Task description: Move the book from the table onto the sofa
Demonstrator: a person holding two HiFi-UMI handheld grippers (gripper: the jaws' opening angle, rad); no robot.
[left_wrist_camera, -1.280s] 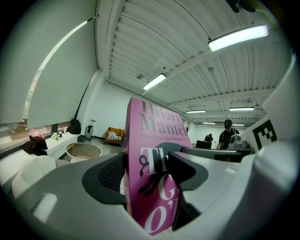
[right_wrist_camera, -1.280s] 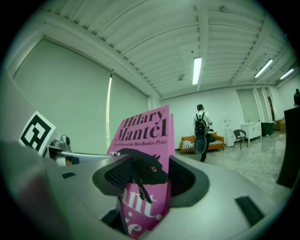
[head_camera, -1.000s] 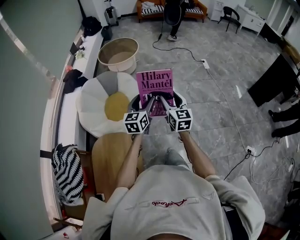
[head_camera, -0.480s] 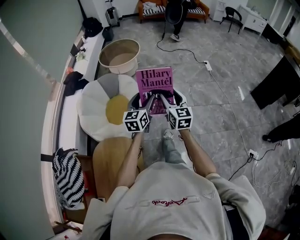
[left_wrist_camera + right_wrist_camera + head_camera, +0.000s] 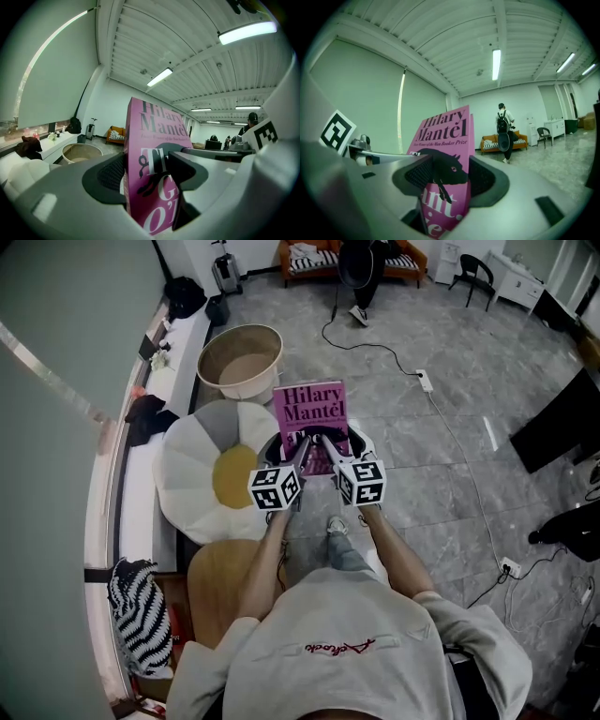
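A pink book (image 5: pixel 310 413) with "Hilary Mantel" on its cover is held up in the air in front of the person, above the grey floor. My left gripper (image 5: pixel 298 444) is shut on the book's lower left part, and my right gripper (image 5: pixel 324 442) is shut on its lower right part. In the left gripper view the book (image 5: pixel 152 173) stands upright between the dark pads. The right gripper view shows the book (image 5: pixel 445 154) clamped the same way. An orange sofa (image 5: pixel 309 259) stands far off at the back of the room.
A daisy-shaped cushion (image 5: pixel 217 465) lies to the left, with a round beige basin (image 5: pixel 238 358) behind it and a round wooden table (image 5: pixel 225 577) nearer me. A white bench (image 5: pixel 141 474) runs along the left wall. A person (image 5: pixel 356 277) stands by the sofa; cables cross the floor.
The person holding the grippers has stepped forward a little with the book still clamped in both grippers. The far person by the sofa has shifted slightly to the right.
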